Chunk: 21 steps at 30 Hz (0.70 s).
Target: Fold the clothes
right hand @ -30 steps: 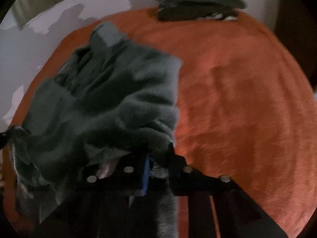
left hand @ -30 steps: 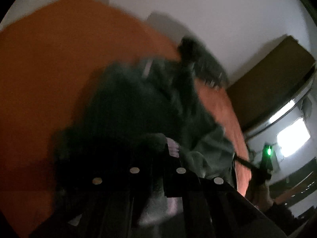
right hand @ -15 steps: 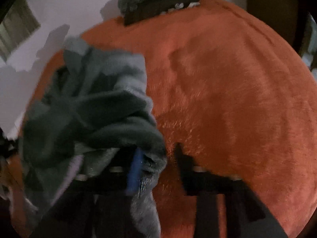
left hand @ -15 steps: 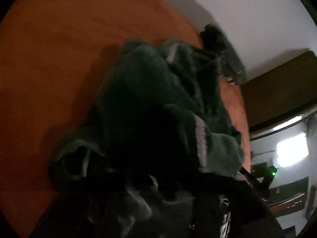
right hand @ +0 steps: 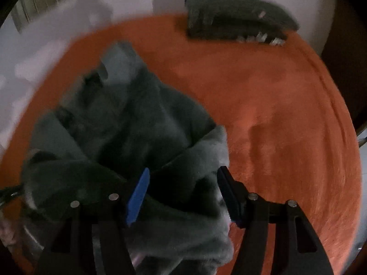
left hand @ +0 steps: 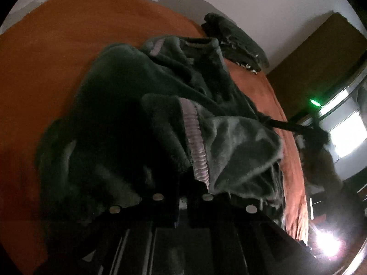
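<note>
A dark green fleece garment (left hand: 142, 105) lies bunched on the orange blanket (left hand: 45, 52); a pale ribbed cuff (left hand: 195, 142) shows near my left gripper. My left gripper (left hand: 182, 190) is shut on the garment's near edge, its fingertips buried in cloth. In the right wrist view the same garment (right hand: 128, 128) lies at left. My right gripper (right hand: 183, 183) is open, with the garment's fold lying loose between the blue-padded fingers (right hand: 137, 194).
A folded dark garment (right hand: 236, 23) lies at the far edge of the blanket by the white wall; it also shows in the left wrist view (left hand: 234, 41). A dark wooden cabinet (left hand: 316, 64) and a bright window (left hand: 346, 137) are at right.
My right gripper has opened and let go of the garment. The garment has dropped onto the blanket in a heap. My left gripper stays shut on it.
</note>
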Each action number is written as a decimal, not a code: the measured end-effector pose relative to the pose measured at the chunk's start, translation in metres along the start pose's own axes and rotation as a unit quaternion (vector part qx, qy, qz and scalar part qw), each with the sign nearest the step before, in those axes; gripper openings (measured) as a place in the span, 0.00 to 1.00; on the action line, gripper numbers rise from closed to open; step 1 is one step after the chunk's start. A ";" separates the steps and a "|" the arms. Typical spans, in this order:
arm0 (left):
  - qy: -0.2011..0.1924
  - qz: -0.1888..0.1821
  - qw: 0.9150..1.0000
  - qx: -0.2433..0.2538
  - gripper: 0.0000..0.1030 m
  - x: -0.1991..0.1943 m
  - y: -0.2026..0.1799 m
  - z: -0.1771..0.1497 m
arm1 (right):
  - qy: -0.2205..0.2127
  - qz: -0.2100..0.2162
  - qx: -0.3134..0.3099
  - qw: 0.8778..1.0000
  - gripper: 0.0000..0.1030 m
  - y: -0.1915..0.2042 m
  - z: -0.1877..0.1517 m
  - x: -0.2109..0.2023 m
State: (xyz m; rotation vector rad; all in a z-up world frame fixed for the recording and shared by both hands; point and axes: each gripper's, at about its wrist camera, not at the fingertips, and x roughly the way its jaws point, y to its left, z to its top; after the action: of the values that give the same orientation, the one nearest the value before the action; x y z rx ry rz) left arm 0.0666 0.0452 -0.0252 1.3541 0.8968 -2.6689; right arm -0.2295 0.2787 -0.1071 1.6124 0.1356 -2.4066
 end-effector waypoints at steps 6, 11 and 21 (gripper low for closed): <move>0.016 0.004 1.000 0.010 0.05 0.000 0.002 -0.022 | -0.025 0.003 0.056 0.998 0.08 -0.016 0.016 0.005; 0.012 -0.009 1.000 0.027 0.09 0.005 -0.007 -0.019 | -0.054 0.044 0.138 0.988 0.08 -0.051 0.020 0.006; 0.001 -0.005 1.000 0.010 0.58 0.003 0.005 0.014 | -0.117 0.092 0.140 0.979 0.59 -0.070 -0.028 -0.039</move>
State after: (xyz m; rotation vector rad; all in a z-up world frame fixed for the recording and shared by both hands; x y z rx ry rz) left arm 0.0557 0.0348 -0.0230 1.3589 0.8814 -2.6919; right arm -0.2075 0.3585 -0.0862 1.3572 -0.3940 -2.5290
